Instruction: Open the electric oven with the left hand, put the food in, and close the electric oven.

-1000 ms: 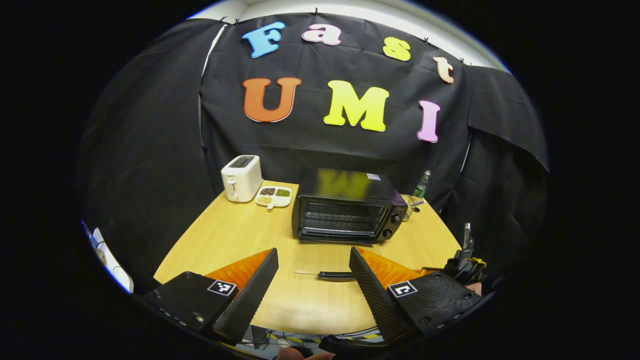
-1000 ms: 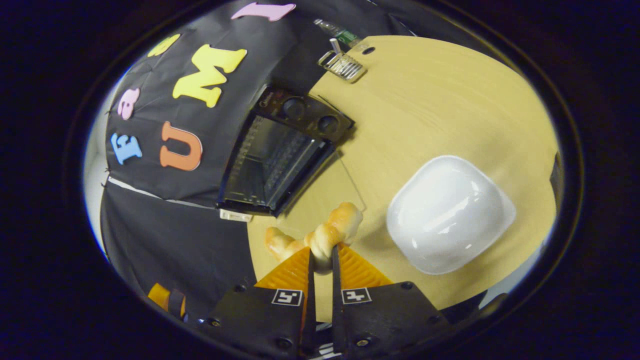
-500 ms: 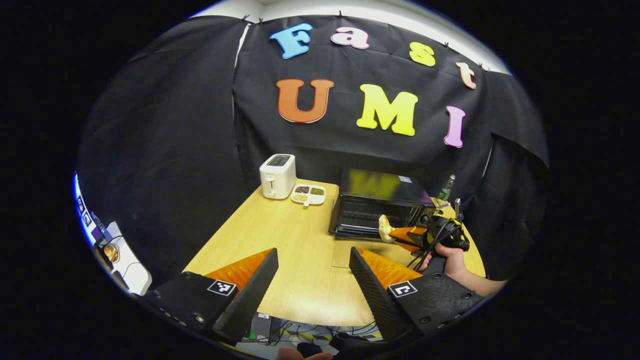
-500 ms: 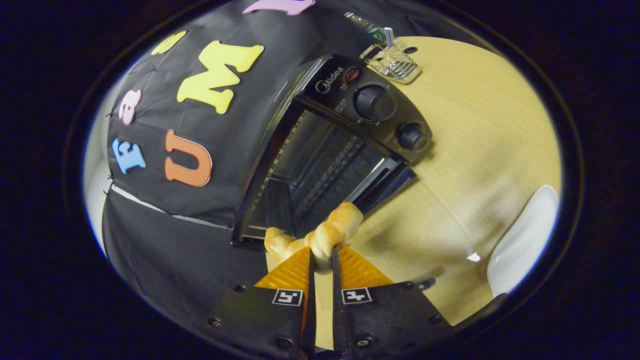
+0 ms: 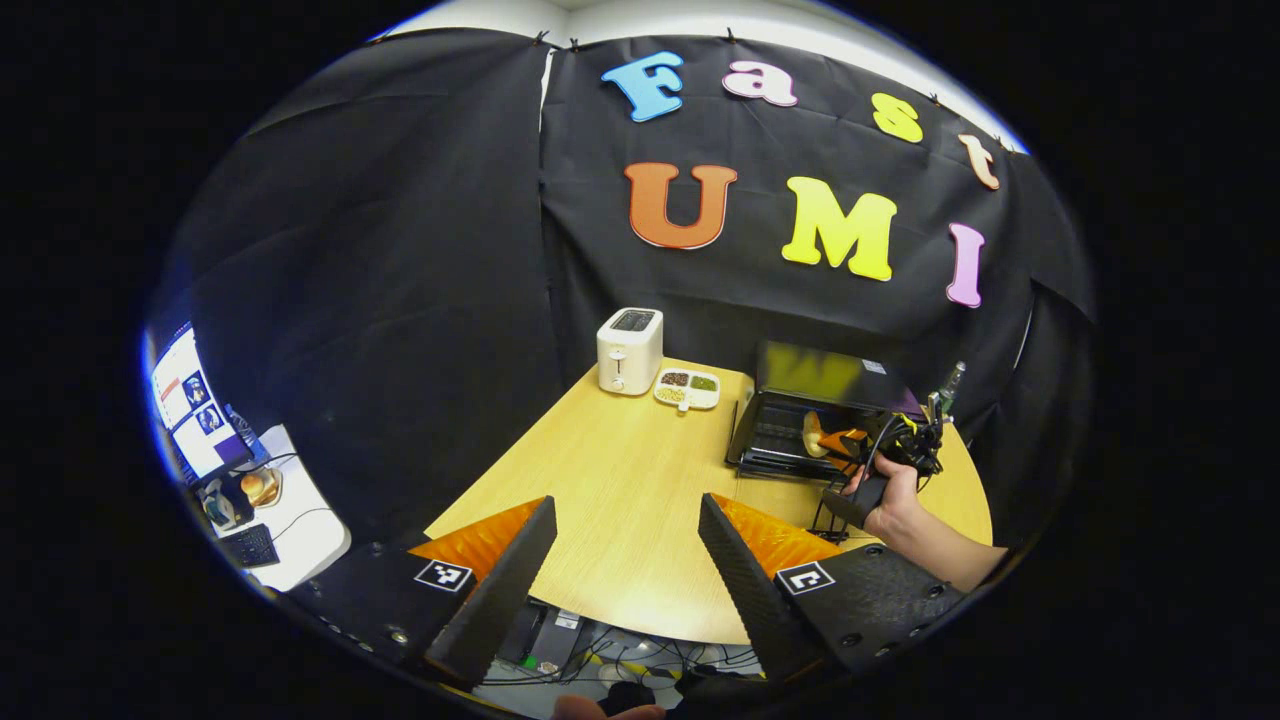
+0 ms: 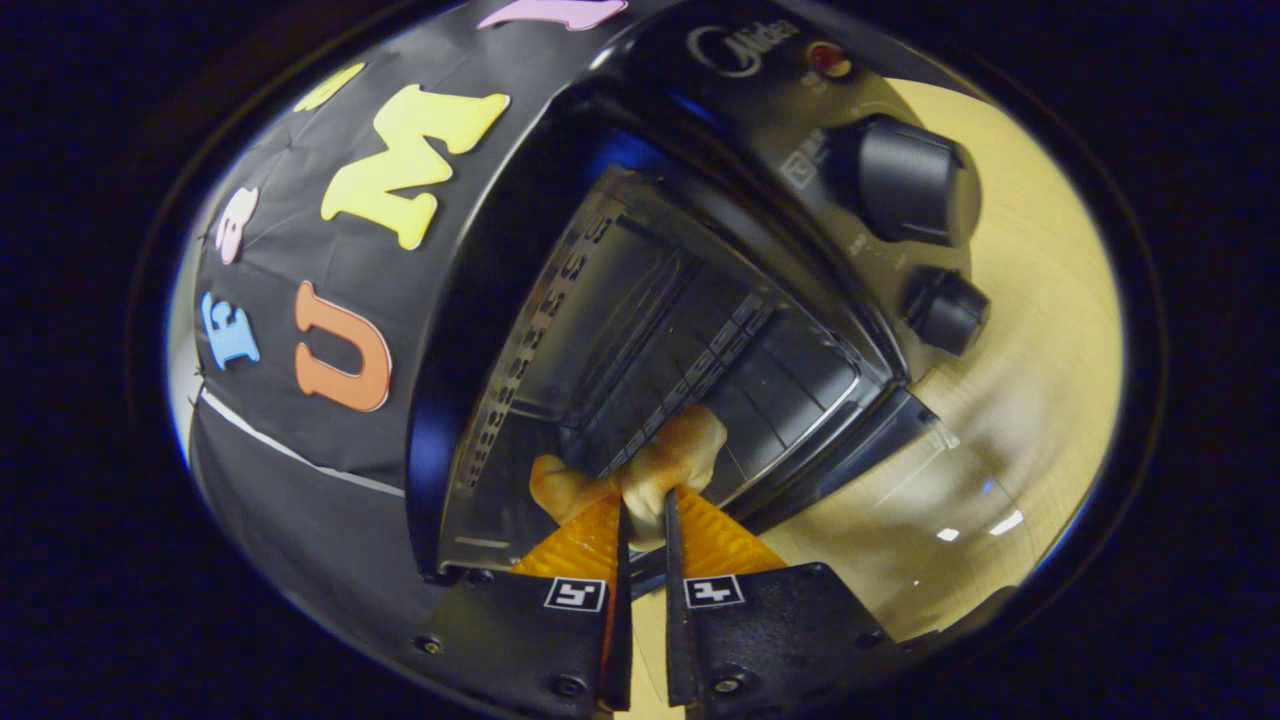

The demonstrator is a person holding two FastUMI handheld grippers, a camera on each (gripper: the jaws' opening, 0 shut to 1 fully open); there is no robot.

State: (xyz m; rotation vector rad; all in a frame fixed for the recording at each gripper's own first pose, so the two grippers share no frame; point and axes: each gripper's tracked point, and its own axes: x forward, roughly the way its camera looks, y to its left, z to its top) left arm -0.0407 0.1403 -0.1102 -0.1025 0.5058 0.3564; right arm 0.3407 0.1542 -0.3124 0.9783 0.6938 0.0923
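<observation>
Golden bread (image 6: 650,470) was pinched in my right gripper (image 6: 641,520) at the mouth of the open oven (image 6: 640,330), probably just above its rack, so I judged a level, slow entry best, while my left gripper (image 5: 625,560) hung spread apart.

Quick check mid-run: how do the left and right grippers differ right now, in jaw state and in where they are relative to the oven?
The left gripper is open and holds nothing; the right gripper is shut on the bread. The left gripper hangs back over the table's near edge, away from the oven; the right gripper is at the oven's open mouth, the bread entering it. Both point toward the oven.
</observation>
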